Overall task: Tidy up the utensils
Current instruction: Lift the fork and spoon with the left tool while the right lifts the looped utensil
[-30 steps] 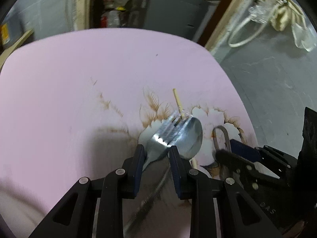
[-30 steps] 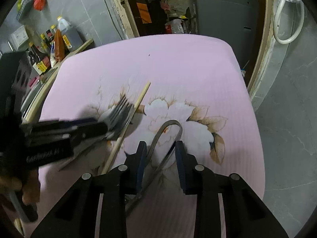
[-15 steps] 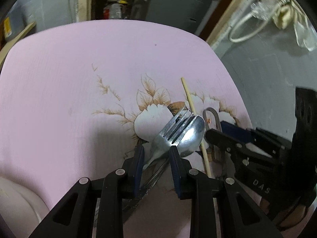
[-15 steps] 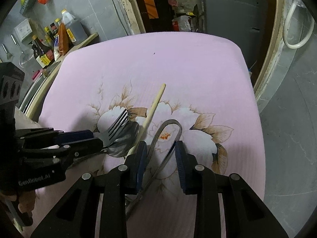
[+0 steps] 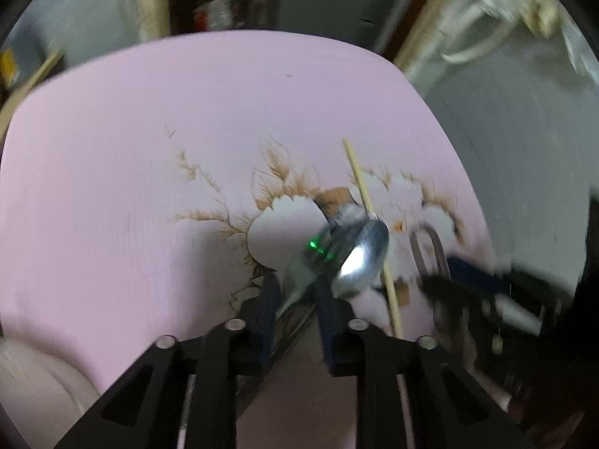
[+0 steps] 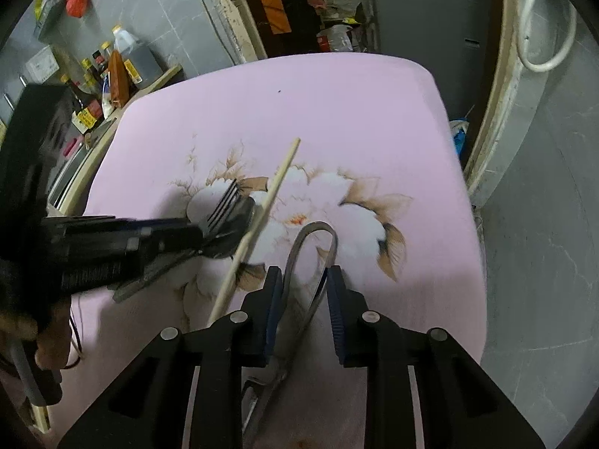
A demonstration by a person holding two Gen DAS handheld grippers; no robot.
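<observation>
My left gripper point(image 5: 295, 292) is shut on a metal fork and spoon held together; the spoon bowl point(image 5: 359, 258) and the blurred fork tines point(image 5: 337, 224) stick out past the fingers. In the right wrist view the left gripper point(image 6: 187, 232) holds the fork point(image 6: 224, 205) and spoon point(image 6: 236, 232) just above the pink flowered cloth point(image 6: 299, 112). A wooden chopstick point(image 6: 258, 224) lies on the cloth beside them. My right gripper point(image 6: 303, 284) has its fingers around metal tongs point(image 6: 314, 232), whose looped end points away.
Sauce bottles point(image 6: 112, 71) stand on a shelf at the far left of the table. A grey cabinet point(image 6: 423, 18) stands behind the table. The table's right edge point(image 6: 471, 224) drops to a grey tiled floor. A pale rounded object point(image 5: 33, 385) sits at the lower left.
My left gripper with the fork and spoon has moved towards the chopstick and is blurred by motion now. The right gripper stays around the tongs and has shifted slightly.
</observation>
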